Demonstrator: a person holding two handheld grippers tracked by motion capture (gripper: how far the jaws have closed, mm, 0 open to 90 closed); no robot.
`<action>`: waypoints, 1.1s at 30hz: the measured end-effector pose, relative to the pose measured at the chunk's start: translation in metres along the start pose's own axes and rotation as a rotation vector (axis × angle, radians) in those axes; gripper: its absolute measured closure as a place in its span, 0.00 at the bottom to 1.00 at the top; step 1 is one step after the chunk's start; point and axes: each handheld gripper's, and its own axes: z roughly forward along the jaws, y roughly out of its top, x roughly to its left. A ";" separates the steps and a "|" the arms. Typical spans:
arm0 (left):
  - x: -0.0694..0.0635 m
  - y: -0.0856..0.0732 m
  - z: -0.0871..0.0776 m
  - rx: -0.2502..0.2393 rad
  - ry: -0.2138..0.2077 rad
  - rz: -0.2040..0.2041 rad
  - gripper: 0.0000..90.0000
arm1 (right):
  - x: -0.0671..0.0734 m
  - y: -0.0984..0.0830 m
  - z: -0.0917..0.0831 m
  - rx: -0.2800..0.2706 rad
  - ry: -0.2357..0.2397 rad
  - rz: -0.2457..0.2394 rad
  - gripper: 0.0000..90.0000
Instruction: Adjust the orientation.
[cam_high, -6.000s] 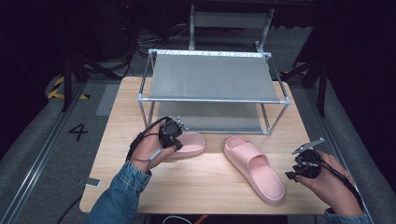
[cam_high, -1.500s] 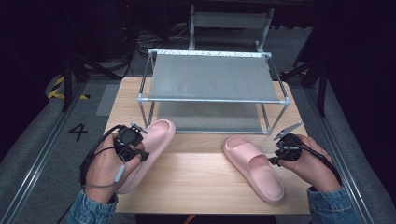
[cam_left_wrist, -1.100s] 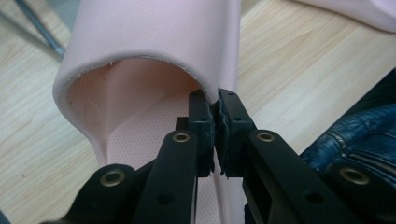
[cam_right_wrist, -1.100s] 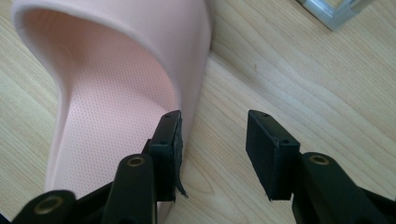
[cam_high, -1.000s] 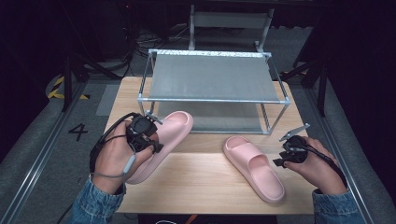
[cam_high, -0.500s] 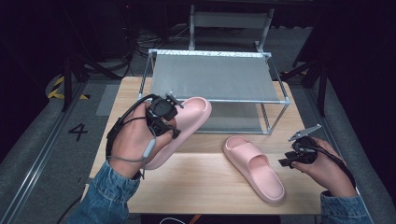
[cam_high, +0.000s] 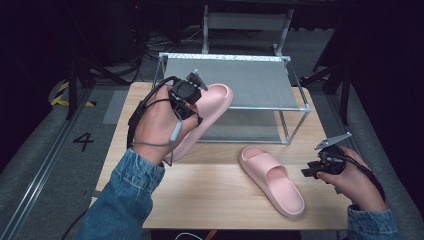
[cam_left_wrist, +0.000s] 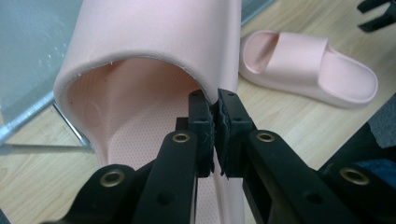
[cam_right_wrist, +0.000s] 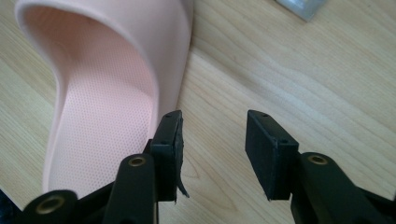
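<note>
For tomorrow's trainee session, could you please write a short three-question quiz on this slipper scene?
1. True or false: the left gripper has its fingers shut on the strap edge of the raised slipper.
2. Where does the other slipper lie: A) on the rack's top shelf, B) flat on the wooden table, C) on the floor?
3. What state is the right gripper in, and what is between its fingers?

Key
1. True.
2. B.
3. Open; nothing is between them, and the slipper lies just beside one finger.
</note>
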 end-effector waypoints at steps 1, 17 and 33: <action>0.000 0.003 0.000 0.002 -0.002 -0.001 0.95 | 0.001 0.000 0.003 0.008 0.011 -0.003 0.64; 0.022 0.067 0.028 -0.021 0.002 -0.062 0.95 | 0.000 -0.019 -0.003 -0.007 -0.001 0.029 0.63; 0.054 0.107 0.053 0.003 0.093 -0.220 0.95 | 0.002 -0.036 -0.007 0.008 -0.012 0.063 0.63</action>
